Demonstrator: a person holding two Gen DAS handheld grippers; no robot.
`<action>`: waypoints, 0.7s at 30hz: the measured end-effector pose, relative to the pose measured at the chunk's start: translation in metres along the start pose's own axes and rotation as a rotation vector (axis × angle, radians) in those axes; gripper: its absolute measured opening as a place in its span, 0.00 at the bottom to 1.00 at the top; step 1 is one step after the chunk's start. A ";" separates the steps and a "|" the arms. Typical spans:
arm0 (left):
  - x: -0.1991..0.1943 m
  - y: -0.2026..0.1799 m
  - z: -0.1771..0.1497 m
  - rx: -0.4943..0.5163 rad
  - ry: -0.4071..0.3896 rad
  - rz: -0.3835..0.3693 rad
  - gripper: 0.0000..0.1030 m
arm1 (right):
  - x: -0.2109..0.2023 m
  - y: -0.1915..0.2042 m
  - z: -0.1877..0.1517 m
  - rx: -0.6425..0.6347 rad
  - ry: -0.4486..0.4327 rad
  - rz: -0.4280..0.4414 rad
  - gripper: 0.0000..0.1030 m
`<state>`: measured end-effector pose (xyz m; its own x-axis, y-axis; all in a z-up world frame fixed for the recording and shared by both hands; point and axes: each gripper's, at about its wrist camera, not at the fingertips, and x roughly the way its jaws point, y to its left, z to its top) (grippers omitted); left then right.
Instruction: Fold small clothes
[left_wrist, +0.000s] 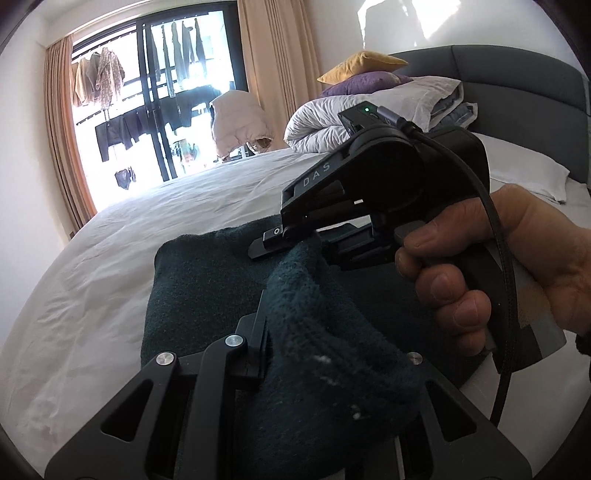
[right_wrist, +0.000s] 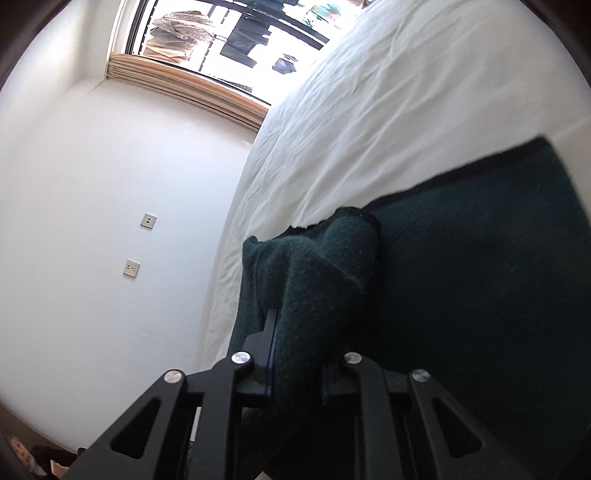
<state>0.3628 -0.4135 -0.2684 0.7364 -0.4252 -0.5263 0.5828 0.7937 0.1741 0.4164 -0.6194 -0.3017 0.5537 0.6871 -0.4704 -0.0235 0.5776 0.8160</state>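
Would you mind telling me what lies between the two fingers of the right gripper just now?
A bunched fold of the dark green fleece cloth sits pinched between the right gripper fingers, as the right wrist view shows; the rest lies on the white bedsheet.

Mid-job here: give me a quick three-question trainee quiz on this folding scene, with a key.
1. True or false: the dark green cloth lies on a wooden floor.
2. What does the left tool hold? A) a yellow pillow B) a fold of the green cloth C) nothing
3. In the left wrist view, what is the right tool closed on?

Key:
1. False; it lies on the white bed sheet.
2. B
3. A raised edge of the same green cloth; the right wrist view also shows cloth bunched between its fingers.
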 end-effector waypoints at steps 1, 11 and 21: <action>0.001 -0.007 0.001 0.012 0.001 -0.006 0.15 | -0.003 0.000 0.005 -0.013 -0.003 -0.016 0.14; 0.025 -0.077 0.010 0.125 0.039 -0.065 0.15 | -0.042 -0.023 0.023 -0.098 -0.031 -0.169 0.14; 0.044 -0.113 0.000 0.143 0.068 -0.092 0.14 | -0.059 -0.053 0.027 -0.090 -0.049 -0.196 0.14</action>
<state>0.3289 -0.5216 -0.3112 0.6555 -0.4588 -0.5998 0.6932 0.6807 0.2368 0.4078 -0.7021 -0.3083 0.5945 0.5370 -0.5985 0.0155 0.7366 0.6762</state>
